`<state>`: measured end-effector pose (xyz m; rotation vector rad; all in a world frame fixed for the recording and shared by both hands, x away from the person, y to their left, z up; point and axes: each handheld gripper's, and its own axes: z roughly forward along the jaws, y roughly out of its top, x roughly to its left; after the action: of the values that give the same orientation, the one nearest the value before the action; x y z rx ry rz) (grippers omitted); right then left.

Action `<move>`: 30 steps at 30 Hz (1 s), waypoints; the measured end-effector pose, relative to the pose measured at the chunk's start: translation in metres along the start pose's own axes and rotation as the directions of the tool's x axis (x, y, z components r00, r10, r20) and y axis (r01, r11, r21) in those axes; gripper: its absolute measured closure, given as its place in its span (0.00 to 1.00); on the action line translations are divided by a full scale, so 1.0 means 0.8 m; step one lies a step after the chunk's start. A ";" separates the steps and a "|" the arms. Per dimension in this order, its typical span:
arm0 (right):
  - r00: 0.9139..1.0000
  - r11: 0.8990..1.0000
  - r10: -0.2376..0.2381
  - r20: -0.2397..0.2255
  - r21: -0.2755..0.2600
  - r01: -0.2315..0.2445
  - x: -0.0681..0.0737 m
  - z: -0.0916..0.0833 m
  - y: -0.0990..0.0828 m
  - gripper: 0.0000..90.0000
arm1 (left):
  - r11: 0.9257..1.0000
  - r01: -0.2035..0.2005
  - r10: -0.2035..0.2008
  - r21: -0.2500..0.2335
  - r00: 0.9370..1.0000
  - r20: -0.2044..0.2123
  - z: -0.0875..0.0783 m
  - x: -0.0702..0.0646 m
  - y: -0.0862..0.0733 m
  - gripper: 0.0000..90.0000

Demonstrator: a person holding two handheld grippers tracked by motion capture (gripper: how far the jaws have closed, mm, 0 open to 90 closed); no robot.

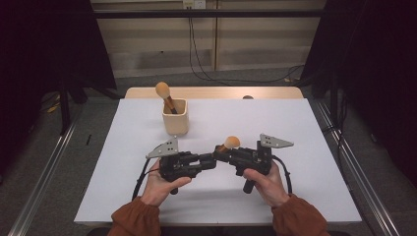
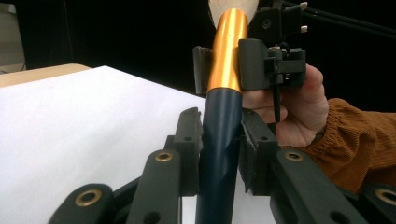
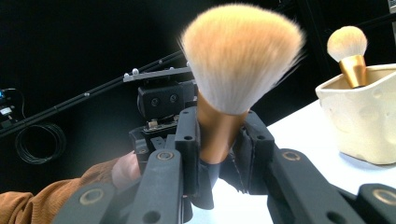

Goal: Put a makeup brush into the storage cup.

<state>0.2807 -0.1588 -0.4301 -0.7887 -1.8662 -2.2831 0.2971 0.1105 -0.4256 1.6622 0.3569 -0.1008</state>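
I hold one brush [image 1: 227, 144] between both tongs, just below the middle of the high view, above the white table [image 1: 295, 128]. My left gripper [image 1: 212, 160] is clenched on the dark blue handle; in the left gripper view the handle [image 2: 220, 140] runs up between my own pads, which press on it from both sides. My right gripper [image 1: 220, 151] is clenched on the gold ferrule; in the right gripper view the ferrule [image 3: 215, 130] sits tight between the pads with the bristles [image 3: 240, 56] fanning out above them. This looks to me like a handover from one tong to the other, so the sound way is to keep both grips firm until I choose which one carries, then ease only the other off along the brush's own line, without twisting, so the smooth ferrule does not slip. I should keep the pads off the bristles. The brush is short and stout: navy handle, shiny gold ferrule, a full dome of pale tan bristles. Toward the upper left of the high view stands a cream cup [image 1: 175, 118] with a second brush [image 1: 163, 93] leaning in it, head up; that seems the likely place for mine.
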 end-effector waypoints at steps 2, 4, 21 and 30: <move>1.000 1.000 -0.002 0.006 0.003 0.002 0.000 0.000 0.000 0.81 | 1.000 0.006 -0.006 0.005 1.000 0.003 0.000 0.001 0.000 0.77; 1.000 1.000 -0.004 0.001 0.006 0.004 0.000 0.000 0.001 0.81 | 1.000 0.005 -0.005 0.009 1.000 -0.006 0.000 0.000 0.000 0.75; 0.998 0.999 -0.030 0.046 0.027 0.029 -0.002 -0.012 0.011 0.81 | 0.998 0.014 -0.001 0.069 0.983 -0.181 -0.021 -0.004 0.001 0.22; 0.996 0.996 -0.062 0.071 0.070 0.057 -0.006 -0.027 0.024 0.81 | 0.991 0.039 -0.005 0.125 0.966 -0.258 -0.041 0.000 0.002 0.03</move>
<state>0.2851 -0.1854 -0.4176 -0.8291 -2.0140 -2.2405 0.2929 0.1426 -0.4198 1.8046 0.5759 0.0783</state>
